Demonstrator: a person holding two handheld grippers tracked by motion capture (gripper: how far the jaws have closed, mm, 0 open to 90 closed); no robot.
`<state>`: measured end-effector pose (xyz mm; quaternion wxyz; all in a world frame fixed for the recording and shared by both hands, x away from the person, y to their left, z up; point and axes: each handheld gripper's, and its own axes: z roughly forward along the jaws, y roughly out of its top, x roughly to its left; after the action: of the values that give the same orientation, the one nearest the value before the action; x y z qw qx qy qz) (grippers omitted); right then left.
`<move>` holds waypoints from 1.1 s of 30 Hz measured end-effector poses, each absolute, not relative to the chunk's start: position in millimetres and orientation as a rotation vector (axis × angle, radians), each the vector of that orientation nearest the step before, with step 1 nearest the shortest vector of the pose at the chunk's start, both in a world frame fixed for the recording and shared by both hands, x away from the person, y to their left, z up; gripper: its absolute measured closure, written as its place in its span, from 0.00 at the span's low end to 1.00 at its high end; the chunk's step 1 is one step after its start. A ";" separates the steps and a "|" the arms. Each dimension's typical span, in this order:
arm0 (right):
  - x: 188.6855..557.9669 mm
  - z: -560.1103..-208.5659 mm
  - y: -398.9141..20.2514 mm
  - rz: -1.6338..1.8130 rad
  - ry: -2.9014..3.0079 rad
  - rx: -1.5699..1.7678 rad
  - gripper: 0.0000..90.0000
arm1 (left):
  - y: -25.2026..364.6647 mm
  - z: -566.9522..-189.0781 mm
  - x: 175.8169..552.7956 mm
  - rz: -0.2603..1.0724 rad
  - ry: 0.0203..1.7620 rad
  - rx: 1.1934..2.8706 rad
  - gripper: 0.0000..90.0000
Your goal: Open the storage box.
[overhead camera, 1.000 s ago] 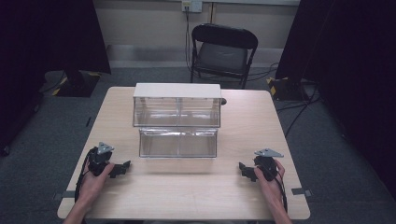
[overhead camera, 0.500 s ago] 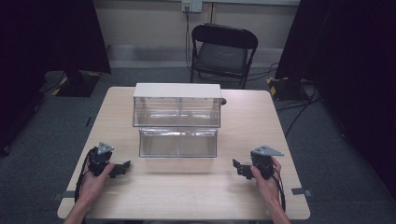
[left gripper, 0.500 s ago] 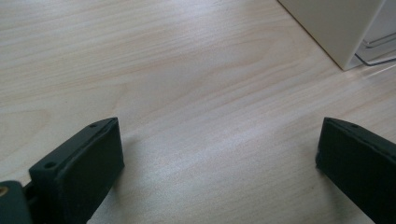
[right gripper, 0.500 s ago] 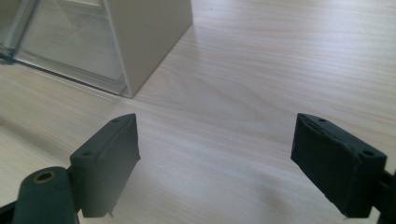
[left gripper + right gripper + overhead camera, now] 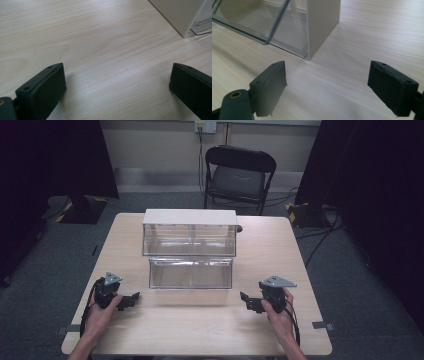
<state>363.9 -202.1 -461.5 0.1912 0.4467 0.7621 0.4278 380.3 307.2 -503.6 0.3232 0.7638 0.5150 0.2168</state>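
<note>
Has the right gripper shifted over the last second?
Yes. The right gripper has slid a little leftward along the table, toward the clear drawer pulled out of the cabinet.

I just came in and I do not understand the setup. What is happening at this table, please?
A person sits at a wooden table holding a claw in each hand. The left claw and the right claw rest low near the front edge, both open and holding nothing. Between them, further back, stands a clear plastic drawer box with a white top; its lower drawer is pulled out toward the person. Neither claw touches it.
</note>
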 end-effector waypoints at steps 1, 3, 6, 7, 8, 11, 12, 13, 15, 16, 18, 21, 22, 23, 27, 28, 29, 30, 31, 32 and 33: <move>362.9 -460.3 -199.2 1.208 2.146 1.242 0.16 | 307.2 -503.6 380.3 0.569 1.351 2.004 0.00; 362.6 -458.5 -194.5 1.218 2.153 1.226 0.16 | 307.2 -503.7 380.3 0.569 1.352 2.004 0.00; 362.9 -457.3 -191.8 1.226 2.159 1.222 0.16 | 307.2 -503.7 380.3 0.569 1.352 2.004 0.00; 362.9 -456.5 -190.1 1.231 2.161 1.219 0.16 | 307.3 -503.7 380.3 0.569 1.351 2.005 0.00; 362.6 -455.4 -187.8 1.238 2.162 1.210 0.16 | 307.2 -503.6 380.3 0.569 1.351 2.004 0.00; 361.7 -454.8 -183.3 1.243 2.166 1.192 0.16 | 307.2 -503.6 380.3 0.569 1.351 2.004 0.00; 360.8 -454.7 -180.5 1.247 2.172 1.191 0.16 | 307.2 -503.6 380.3 0.569 1.351 2.005 0.00; 360.4 -455.3 -175.8 1.246 2.186 1.174 0.16 | 307.2 -503.6 380.3 0.569 1.352 2.004 0.00; 360.6 -456.0 -171.5 1.249 2.199 1.175 0.16 | 307.2 -503.6 380.3 0.569 1.351 2.004 0.00; 360.7 -456.3 -169.0 1.248 2.204 1.175 0.16 | 307.2 -503.6 380.3 0.569 1.351 2.004 0.00; 361.2 -456.6 -164.5 1.273 2.212 1.190 0.16 | 307.3 -503.6 380.2 0.569 1.351 2.005 0.00; 360.9 -456.1 -156.4 1.271 2.221 1.180 0.16 | 307.2 -503.6 380.2 0.570 1.352 2.004 0.00; 360.9 -456.1 -156.4 1.271 2.221 1.180 0.16 | 307.2 -503.6 380.2 0.570 1.352 2.004 0.00; 362.6 -455.8 -151.8 1.271 2.228 1.174 0.16 | 307.3 -503.7 380.2 0.570 1.351 2.004 0.00; 367.6 -456.9 -144.8 1.239 2.246 1.160 0.16 | 307.2 -503.6 380.2 0.570 1.351 2.005 0.00; 368.7 -456.9 -143.7 1.233 2.248 1.159 0.16 | 307.3 -503.7 380.2 0.570 1.351 2.004 0.00; 370.9 -457.2 -142.3 1.227 2.250 1.151 0.16 | 307.2 -503.6 380.2 0.570 1.352 2.004 0.00; 370.9 -457.2 -142.3 1.227 2.250 1.151 0.16 | 307.2 -503.6 380.2 0.570 1.352 2.004 0.00; 376.2 -457.8 -139.1 1.208 2.264 1.156 0.16 | 307.2 -503.7 380.2 0.571 1.351 2.004 0.00; 377.7 -457.8 -137.7 1.204 2.269 1.156 0.16 | 307.3 -503.7 380.2 0.570 1.351 2.004 0.00; 379.1 -457.7 -135.9 1.204 2.276 1.152 0.16 | 307.3 -503.7 380.2 0.570 1.351 2.004 0.00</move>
<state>379.1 -135.9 -457.7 0.1599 0.4031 0.7965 0.4214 380.2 307.3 -503.7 0.3234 0.7637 0.5147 0.2173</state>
